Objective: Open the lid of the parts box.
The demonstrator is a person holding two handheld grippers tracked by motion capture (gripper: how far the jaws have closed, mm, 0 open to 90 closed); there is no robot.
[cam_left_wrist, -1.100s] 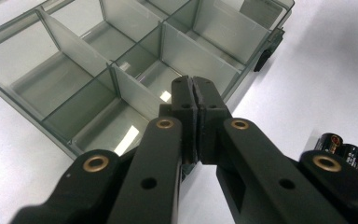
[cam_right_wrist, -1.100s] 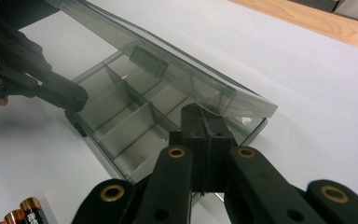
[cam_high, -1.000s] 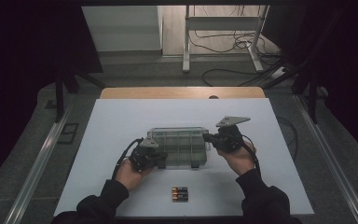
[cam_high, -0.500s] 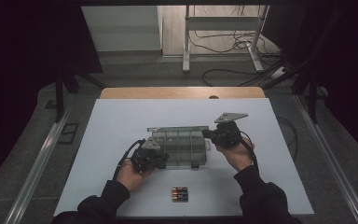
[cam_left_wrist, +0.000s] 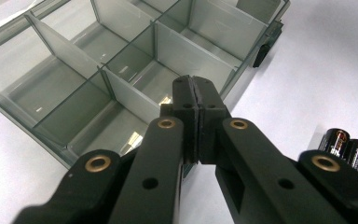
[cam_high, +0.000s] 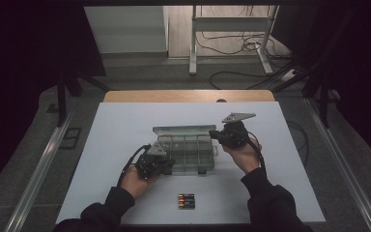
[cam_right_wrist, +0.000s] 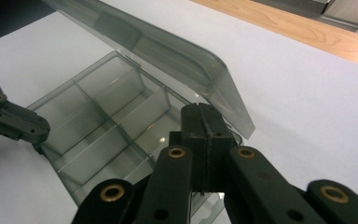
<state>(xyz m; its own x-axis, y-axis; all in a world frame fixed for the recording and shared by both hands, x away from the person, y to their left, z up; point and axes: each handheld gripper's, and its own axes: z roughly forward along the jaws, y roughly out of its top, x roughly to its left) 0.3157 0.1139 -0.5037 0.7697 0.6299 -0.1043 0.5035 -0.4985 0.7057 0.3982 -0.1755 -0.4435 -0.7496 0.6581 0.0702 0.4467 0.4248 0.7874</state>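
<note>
Cut off at the left gripper view's right edge: batteries (cam_left_wrist: 354, 151), just beside the compartment box (cam_left_wrist: 121, 70). Too small in the high view for any label reading. Hidden behind shut fingers (cam_right_wrist: 200, 135): the box's near corner in the right gripper view.

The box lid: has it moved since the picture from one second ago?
Yes. The lid has swung up and back, away from the batteries; the box is open.

High view overhead facing forward, two claw views close, low, probably opposed, sharing the organiser box (cam_high: 186, 150).
</note>
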